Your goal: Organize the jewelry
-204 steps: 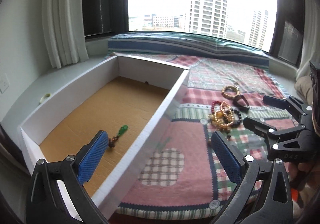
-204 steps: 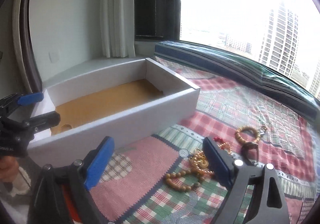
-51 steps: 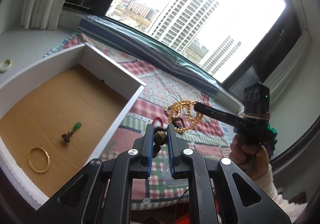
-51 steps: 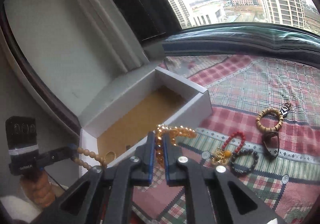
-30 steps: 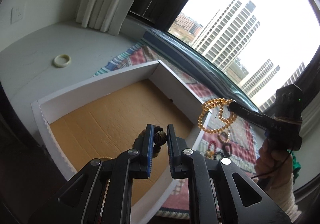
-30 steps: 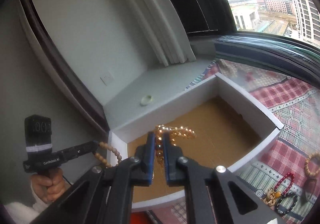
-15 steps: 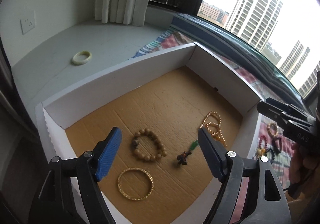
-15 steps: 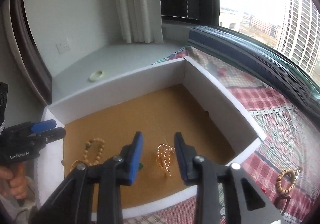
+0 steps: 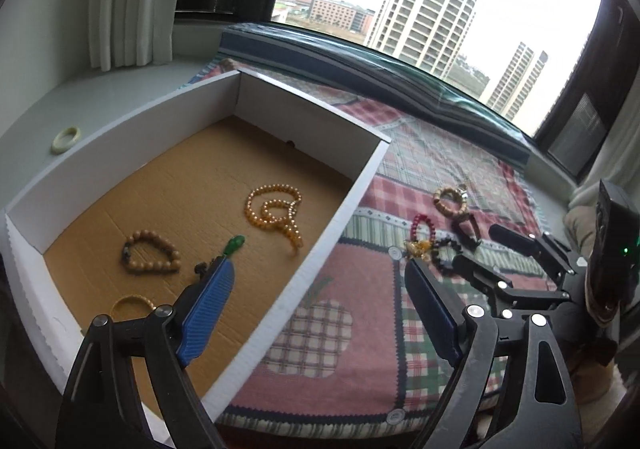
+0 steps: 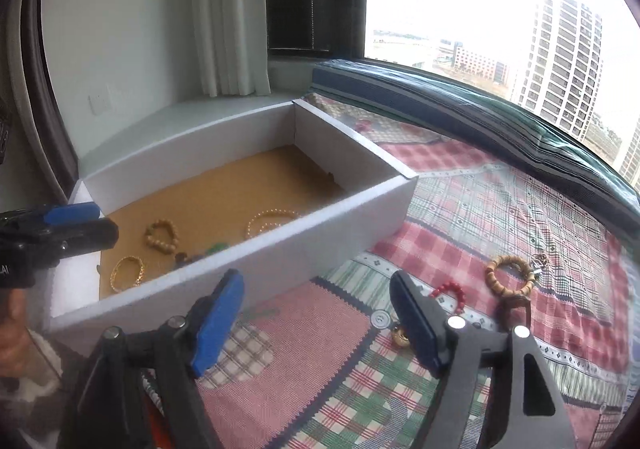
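Left wrist: gripper [image 9: 316,309] opening, empty, beside box [image 9: 340,229].

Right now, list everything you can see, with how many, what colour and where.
box: 1, white with brown floor, on quilt
gold bead necklace: 1, in box
tan bead bracelet: 1, in box
gold bangle: 1, in box
green pendant: 1, in box
wooden bead bracelet: 1, tan, on quilt
red bead bracelet: 1, on quilt
pale ring: 1, on sill
quilt: 1, plaid
left gripper: opening, empty
right gripper: opening, empty
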{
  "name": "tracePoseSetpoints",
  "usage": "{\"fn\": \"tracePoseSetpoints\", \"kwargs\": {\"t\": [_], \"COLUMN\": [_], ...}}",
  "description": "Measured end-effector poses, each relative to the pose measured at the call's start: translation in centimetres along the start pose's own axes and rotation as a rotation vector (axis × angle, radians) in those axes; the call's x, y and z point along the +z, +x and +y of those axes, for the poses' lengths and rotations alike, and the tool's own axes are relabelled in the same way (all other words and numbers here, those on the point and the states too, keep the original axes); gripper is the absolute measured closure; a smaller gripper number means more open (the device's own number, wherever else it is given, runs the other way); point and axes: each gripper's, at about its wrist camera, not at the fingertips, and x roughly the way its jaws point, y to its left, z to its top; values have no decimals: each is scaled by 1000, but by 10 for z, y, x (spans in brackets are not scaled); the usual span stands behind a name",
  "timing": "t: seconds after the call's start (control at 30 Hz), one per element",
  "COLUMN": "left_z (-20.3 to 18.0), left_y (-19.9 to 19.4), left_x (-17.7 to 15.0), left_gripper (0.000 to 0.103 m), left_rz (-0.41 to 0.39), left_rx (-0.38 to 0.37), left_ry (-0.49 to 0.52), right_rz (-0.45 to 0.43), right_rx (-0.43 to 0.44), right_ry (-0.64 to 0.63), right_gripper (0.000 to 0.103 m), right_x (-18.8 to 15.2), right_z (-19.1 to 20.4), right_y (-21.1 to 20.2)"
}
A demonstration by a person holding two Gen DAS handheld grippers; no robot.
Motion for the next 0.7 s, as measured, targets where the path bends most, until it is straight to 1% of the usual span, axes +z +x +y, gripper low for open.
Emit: {"fn": "tracePoseSetpoints", "kwargs": {"t": [0.13, 0.3, 0.47, 0.53, 0.63, 0.7], "left_z": [-38, -75, -104, -111, -115, -116], "left_y": [20, 48, 75, 81, 86, 90], "left_x": [-14, -35, -58, -67, -79, -83], "left_gripper": [14, 14, 14, 14, 14, 14], "left_rz": [35, 76, 121, 139, 159, 166], "left_rx": [-42, -78, -93, -99, -96, -87], "left_ry": [70, 120, 164, 179, 180, 174], "right_rz": [-2, 4, 99, 111, 103, 96], "right_rx": [-117, -237, -330, -358, -382, -396], "right_ry": [20, 120, 240, 280, 331, 348], "right_gripper": [26, 26, 26, 26, 26, 26], "right_x": [-42, -101, -160, -176, -194, -198], "right_z": [-27, -64, -100, -111, -120, -125], "right_y": [-18, -32, -20, -20, -28, -30]}}
